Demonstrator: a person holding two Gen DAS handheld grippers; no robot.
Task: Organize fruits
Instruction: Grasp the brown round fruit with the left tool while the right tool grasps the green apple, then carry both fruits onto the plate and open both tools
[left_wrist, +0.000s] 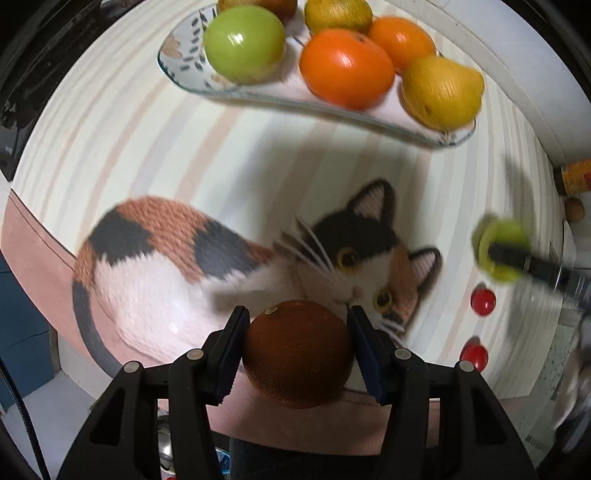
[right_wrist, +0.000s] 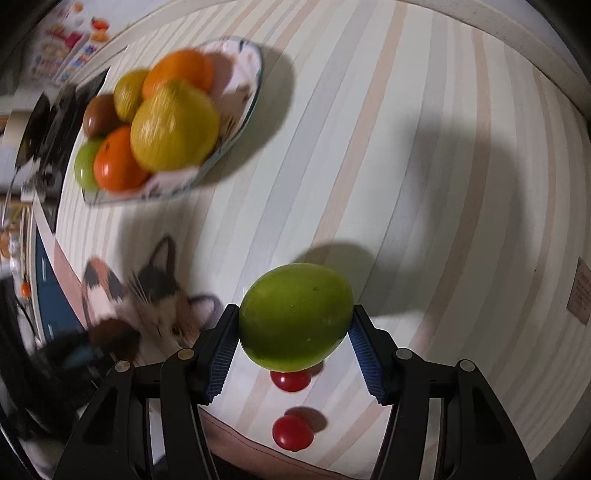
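My left gripper (left_wrist: 297, 325) is shut on a dark brown round fruit (left_wrist: 297, 354), held above the near edge of the striped cat-print cloth (left_wrist: 147, 140). My right gripper (right_wrist: 293, 325) is shut on a green fruit (right_wrist: 295, 317), held above the cloth; it also shows blurred at the right of the left wrist view (left_wrist: 502, 251). A glass plate (left_wrist: 177, 48) at the far side holds a green fruit (left_wrist: 243, 44), two oranges (left_wrist: 345, 68), yellow fruits (left_wrist: 441, 92) and a brown one. The plate shows at upper left in the right wrist view (right_wrist: 243, 96).
Two small red tomatoes (right_wrist: 291, 432) lie on the cloth below the right gripper; they show at right in the left wrist view (left_wrist: 483, 301). A jar and a brown nut (left_wrist: 574, 209) sit beyond the cloth's right edge. Clutter lies past the left edge.
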